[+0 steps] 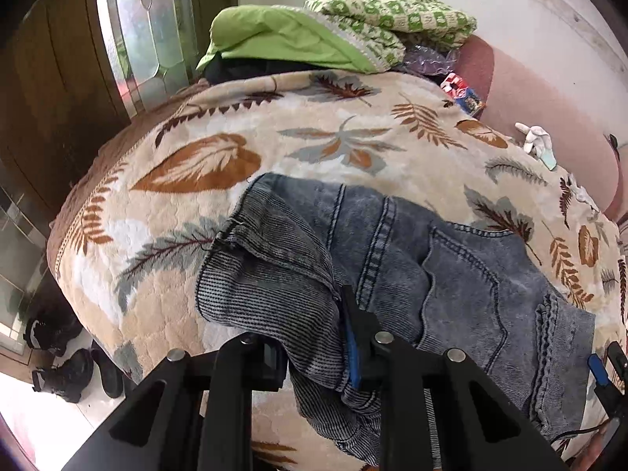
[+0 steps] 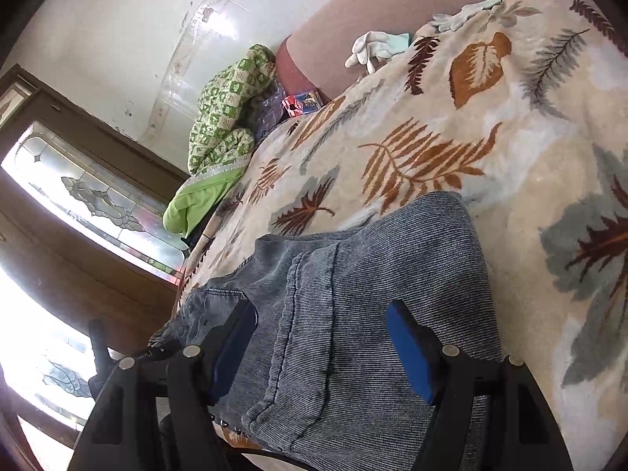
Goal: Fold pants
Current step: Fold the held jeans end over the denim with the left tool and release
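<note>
Faded grey-blue ribbed denim pants point(image 1: 412, 267) lie rumpled on the leaf-print blanket point(image 1: 235, 137). Left gripper point(image 1: 314, 353) pinches a fold; right gripper point(image 2: 320, 349) gapes wide, holding nothing. No readable labels.

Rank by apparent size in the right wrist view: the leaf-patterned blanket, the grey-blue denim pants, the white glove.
1. Leaf-patterned blanket, largest.
2. Grey-blue denim pants; nearness to the camera enlarges them.
3. White glove, smallest, but farthest.
</note>
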{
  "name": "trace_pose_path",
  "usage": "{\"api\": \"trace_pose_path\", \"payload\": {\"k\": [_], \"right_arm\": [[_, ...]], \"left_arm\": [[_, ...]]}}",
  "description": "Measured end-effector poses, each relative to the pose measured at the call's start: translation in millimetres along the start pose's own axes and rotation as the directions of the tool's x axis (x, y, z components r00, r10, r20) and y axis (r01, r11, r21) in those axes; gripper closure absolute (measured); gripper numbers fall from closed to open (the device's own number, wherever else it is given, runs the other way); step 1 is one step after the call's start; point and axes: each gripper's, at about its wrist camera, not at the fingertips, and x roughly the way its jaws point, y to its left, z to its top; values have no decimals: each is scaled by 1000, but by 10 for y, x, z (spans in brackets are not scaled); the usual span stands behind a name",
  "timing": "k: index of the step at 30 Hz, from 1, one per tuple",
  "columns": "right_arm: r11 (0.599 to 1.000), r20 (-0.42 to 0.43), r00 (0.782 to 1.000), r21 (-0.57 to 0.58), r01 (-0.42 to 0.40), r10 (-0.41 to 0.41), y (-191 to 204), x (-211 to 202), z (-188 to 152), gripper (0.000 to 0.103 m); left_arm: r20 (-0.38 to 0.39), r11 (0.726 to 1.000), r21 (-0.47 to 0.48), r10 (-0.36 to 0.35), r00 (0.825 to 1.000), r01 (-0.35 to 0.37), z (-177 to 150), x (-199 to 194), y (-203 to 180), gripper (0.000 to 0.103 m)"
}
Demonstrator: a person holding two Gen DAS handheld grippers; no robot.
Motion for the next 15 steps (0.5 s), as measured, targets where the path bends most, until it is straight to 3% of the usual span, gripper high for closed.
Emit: {"api": "trace_pose_path", "payload": {"k": [7,15], "right_arm": [[999,50,999,40,-12,10,-51,-158,47,30],[987,134,990,145,-65,45,-292,-461,182,30]], "left_arm": [[118,988,144,-73,990,56,42,-470,-505,80],[158,940,304,-208,965,153,17,-869,-1177,81]]}}
